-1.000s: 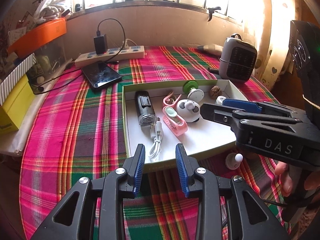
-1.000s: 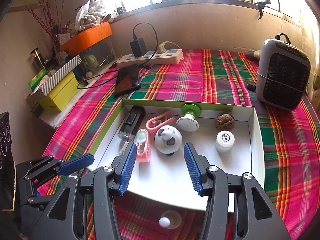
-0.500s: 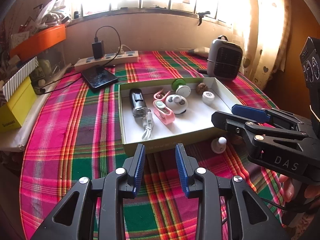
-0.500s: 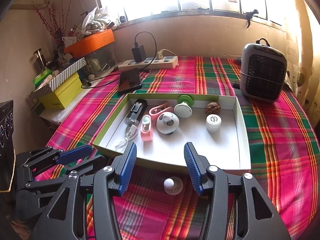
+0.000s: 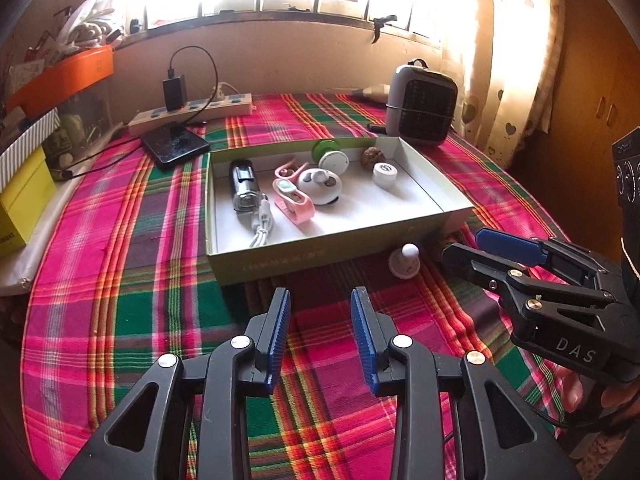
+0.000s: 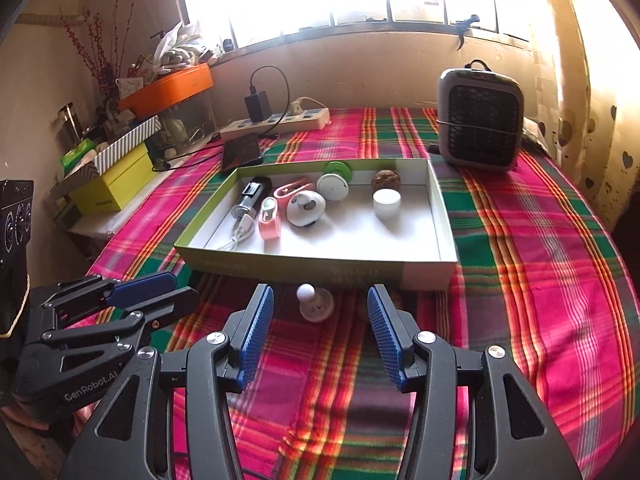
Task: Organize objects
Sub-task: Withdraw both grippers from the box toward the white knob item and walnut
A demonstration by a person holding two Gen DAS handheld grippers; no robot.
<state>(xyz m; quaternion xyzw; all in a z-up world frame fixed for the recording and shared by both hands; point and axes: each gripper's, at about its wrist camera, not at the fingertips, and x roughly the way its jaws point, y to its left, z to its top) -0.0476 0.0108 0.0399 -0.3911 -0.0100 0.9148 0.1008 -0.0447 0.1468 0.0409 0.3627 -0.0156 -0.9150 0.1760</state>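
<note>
Both the left gripper (image 5: 320,304) and right gripper (image 6: 320,300) are held apart and empty, short of the box (image 6: 320,270), the right framing the white knob (image 6: 316,304) left outside at the box's 6 o'clock, presumably for boxing.

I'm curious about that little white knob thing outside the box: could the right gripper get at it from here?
Probably yes. The knob sits on bare cloth just ahead of the open right gripper, in line with the gap between its fingers, nothing between; the box stands right behind it.
</note>
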